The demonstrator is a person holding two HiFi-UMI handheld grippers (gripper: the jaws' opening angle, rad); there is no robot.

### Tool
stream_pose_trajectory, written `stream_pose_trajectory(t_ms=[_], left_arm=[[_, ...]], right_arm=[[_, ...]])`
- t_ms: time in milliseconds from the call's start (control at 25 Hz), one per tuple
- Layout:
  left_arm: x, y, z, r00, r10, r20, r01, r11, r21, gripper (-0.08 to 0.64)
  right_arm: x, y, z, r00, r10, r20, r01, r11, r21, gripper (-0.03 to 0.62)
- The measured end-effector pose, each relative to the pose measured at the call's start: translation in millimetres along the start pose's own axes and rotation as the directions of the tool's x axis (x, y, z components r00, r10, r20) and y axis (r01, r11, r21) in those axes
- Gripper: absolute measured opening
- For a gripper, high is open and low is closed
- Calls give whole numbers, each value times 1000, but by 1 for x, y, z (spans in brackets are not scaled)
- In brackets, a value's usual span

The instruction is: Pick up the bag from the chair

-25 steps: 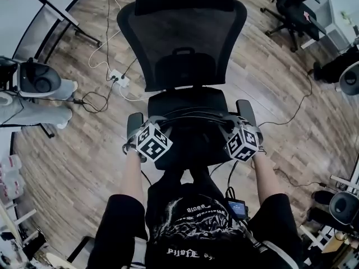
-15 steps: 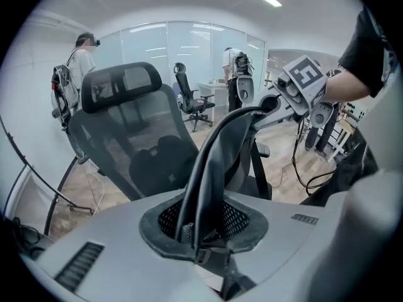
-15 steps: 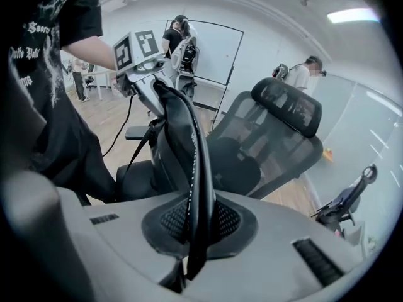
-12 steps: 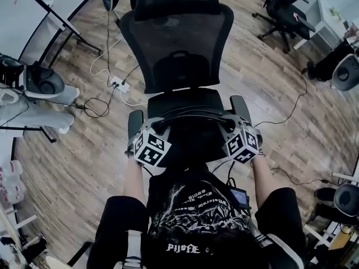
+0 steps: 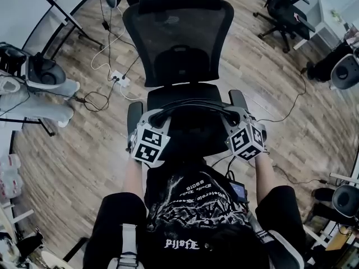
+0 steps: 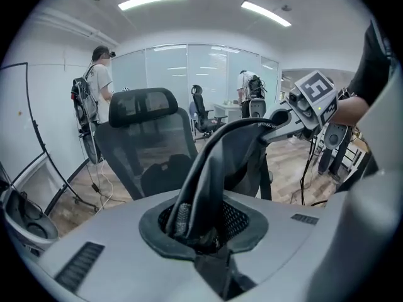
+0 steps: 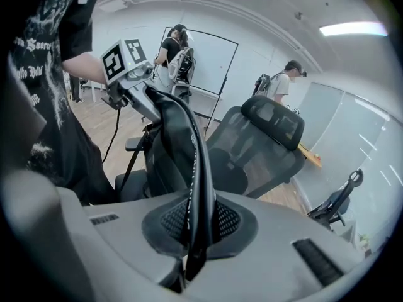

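**A:** so where's the bag [image 5: 192, 134] right now?

**B:** hanging over the chair [image 5: 178, 35] seat, in front of the backrest, strung between my two grippers. my left gripper [image 6: 200, 224] has its jaws clamped on one end of the black strap [image 5: 190, 102], and my right gripper [image 7: 194, 231] has its jaws pinched tight on the other end

**A:** is it clear of the seat?

**B:** can't tell, the bag itself hides that bit
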State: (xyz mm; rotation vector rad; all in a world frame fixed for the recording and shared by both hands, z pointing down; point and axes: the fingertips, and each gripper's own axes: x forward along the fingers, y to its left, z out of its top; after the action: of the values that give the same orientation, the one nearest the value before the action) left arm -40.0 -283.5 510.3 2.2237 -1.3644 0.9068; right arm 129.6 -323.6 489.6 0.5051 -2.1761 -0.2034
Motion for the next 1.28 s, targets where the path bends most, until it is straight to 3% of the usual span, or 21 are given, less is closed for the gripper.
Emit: stream_pose_trajectory(t_ms=[280,600,1280], left_arm=[[-39,17,45,997,15,81,-21,998,64,74],[-55,23,74,988,42,146,-51,997,59,74],[-54,22,66,979,7,202,-15,999,39,74]], right_arm=[[-33,-20,45,993,-81,89,78,996,35,17],[-52,-44,69,981,-149,128,144,989,45,17],[-39,-41,64,971,-193,139,176,976,130,17]])
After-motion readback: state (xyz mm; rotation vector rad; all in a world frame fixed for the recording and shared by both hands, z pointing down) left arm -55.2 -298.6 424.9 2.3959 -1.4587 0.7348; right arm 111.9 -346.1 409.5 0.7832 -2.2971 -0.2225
